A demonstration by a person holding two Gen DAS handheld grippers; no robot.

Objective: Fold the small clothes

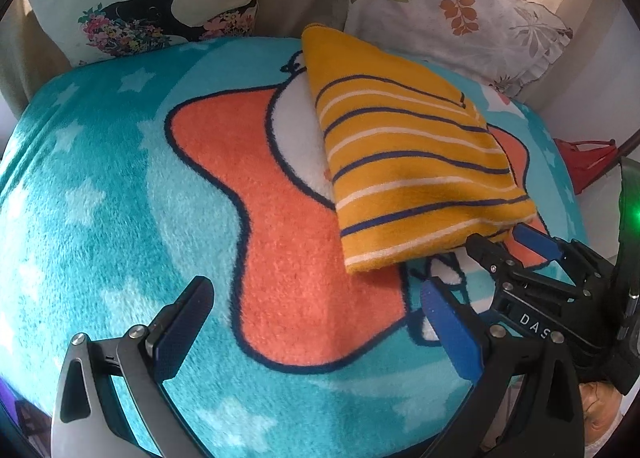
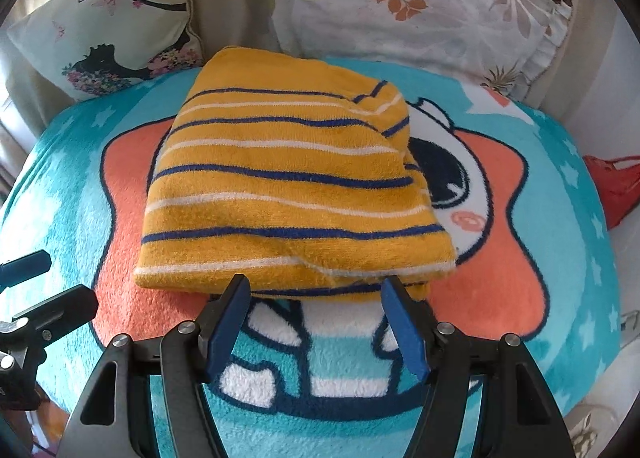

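Observation:
A folded yellow garment [image 2: 288, 186] with blue and white stripes lies on a teal cartoon blanket [image 2: 560, 238]. In the left wrist view the garment [image 1: 408, 162] lies to the upper right. My right gripper [image 2: 316, 286] is open, its fingertips at the garment's near edge, holding nothing. It also shows in the left wrist view [image 1: 508, 238] at the garment's near right corner. My left gripper [image 1: 316, 290] is open and empty over the orange star, to the left of the garment. Its fingers [image 2: 44, 298] show at the left edge of the right wrist view.
Two patterned pillows stand behind the blanket, one with a black silhouette [image 2: 112, 30] and one with leaves [image 2: 420, 6]. A red object [image 2: 612, 186] lies off the blanket's right edge. The blanket drops away at its edges.

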